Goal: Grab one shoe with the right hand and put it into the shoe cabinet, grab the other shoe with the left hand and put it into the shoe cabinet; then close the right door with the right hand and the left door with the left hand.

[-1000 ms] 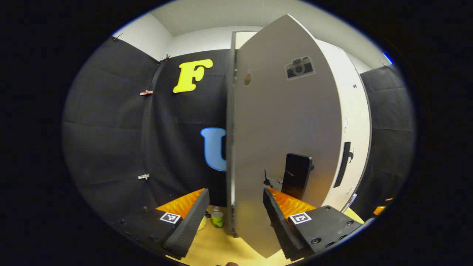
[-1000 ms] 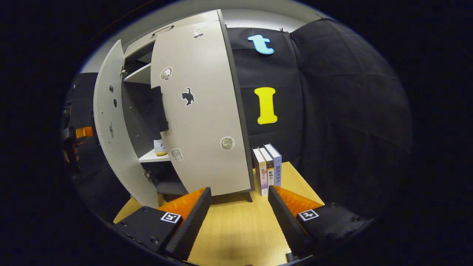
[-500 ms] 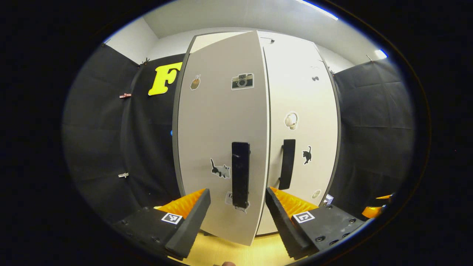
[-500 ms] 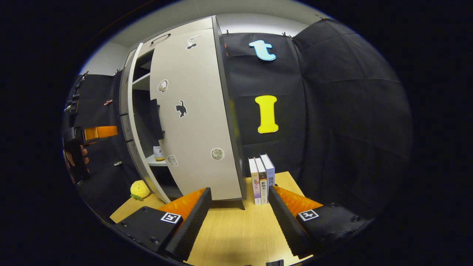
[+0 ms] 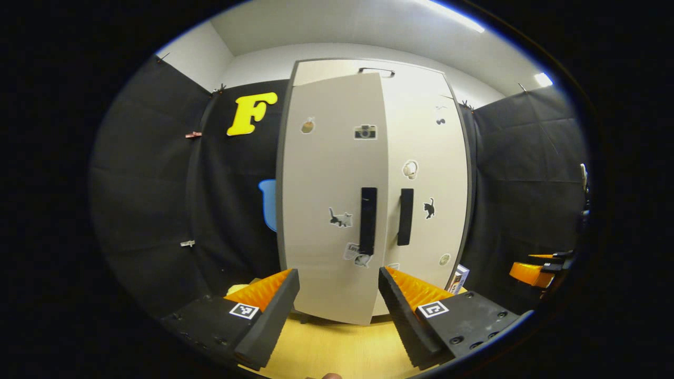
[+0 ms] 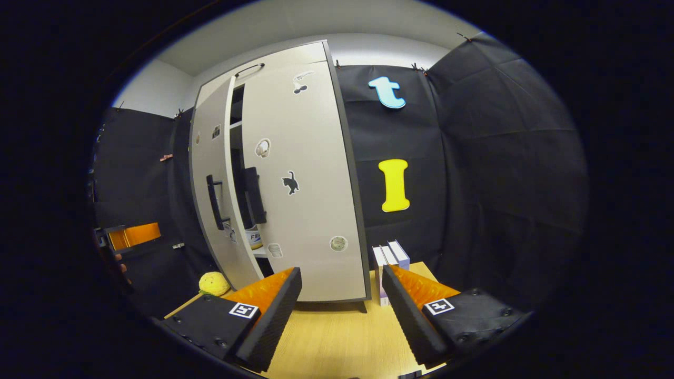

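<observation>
The pale shoe cabinet (image 5: 421,105) stands on the wooden table, straight ahead in the left gripper view. Its right door (image 5: 426,173) lies flush. The left door (image 5: 331,179) stands slightly ajar, its lower edge forward of the cabinet. Black handles (image 5: 368,221) run down both doors near the middle. In the right gripper view the gap between the doors shows a shelf and a bit of a shoe (image 6: 254,238). My left gripper (image 5: 337,310) is open and holds nothing, a short way in front of the left door. My right gripper (image 6: 339,310) is open too, before the right door (image 6: 303,184).
Several upright books (image 6: 390,257) stand on the table (image 6: 337,337) right of the cabinet. A yellow plush toy (image 6: 213,284) lies left of it. The other gripper (image 5: 532,273) shows at the right edge of the left gripper view. Black cloth walls close in behind.
The left door has swung from wide open to nearly shut. The left gripper has drawn back from it, and the right gripper has backed off a little.
</observation>
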